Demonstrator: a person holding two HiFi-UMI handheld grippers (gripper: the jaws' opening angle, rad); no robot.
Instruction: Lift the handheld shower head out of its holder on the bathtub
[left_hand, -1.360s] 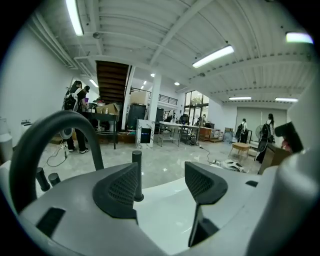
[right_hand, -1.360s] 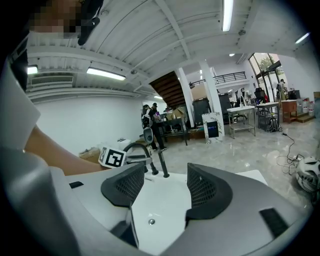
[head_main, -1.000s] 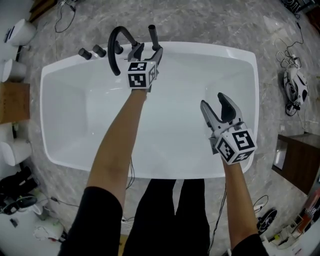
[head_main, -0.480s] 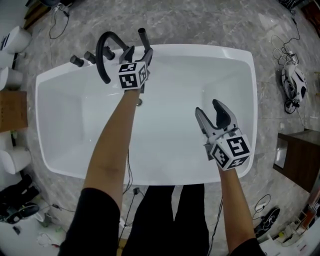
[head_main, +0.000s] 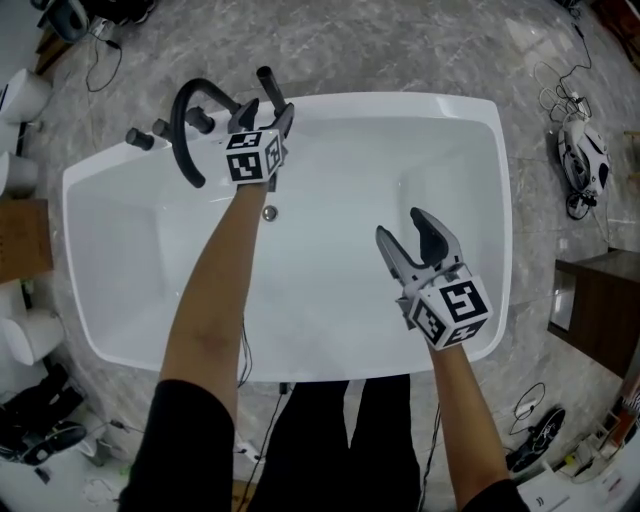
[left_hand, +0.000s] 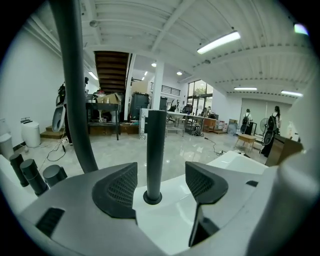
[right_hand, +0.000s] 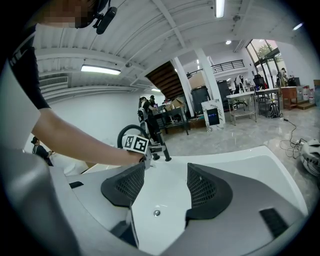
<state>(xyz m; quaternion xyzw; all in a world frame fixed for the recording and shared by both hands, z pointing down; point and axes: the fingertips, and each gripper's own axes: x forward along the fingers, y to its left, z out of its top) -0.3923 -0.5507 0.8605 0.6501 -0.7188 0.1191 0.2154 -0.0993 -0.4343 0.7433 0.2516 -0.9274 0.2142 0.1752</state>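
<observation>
The person stands at the near long side of a white tub (head_main: 400, 100), with both bare forearms stretched out over it. The right gripper (head_main: 402, 228) hangs over the right half of the basin, nearer to the person. Its jaws are wide apart and nothing is between them; in the right gripper view (right_hand: 162, 185) only the white bottom of the tub and the small round drain (right_hand: 157, 213) show through the gap. In the head view the drain (head_main: 269, 213) lies left of the middle of the basin, under the left forearm. Farther away, the left gripper (head_main: 268, 110) is at the far rim of the tub, near its left corner. Its jaws are also released, one on each side of the shower head (head_main: 268, 85). The shower head is a dark straight rod that stands upright in its round holder (left_hand: 152, 197) on the rim. In the left gripper view (left_hand: 161, 180) the rod (left_hand: 155, 150) is between the two pads with a gap on each side, a little nearer to the left pad, so it is not gripped. Just left of it a black curved spout (head_main: 190, 110) rises from the rim, and beyond the spout there are dark knobs (head_main: 135, 138) in a row. Around the tub is a grey marble floor (head_main: 420, 40).
</observation>
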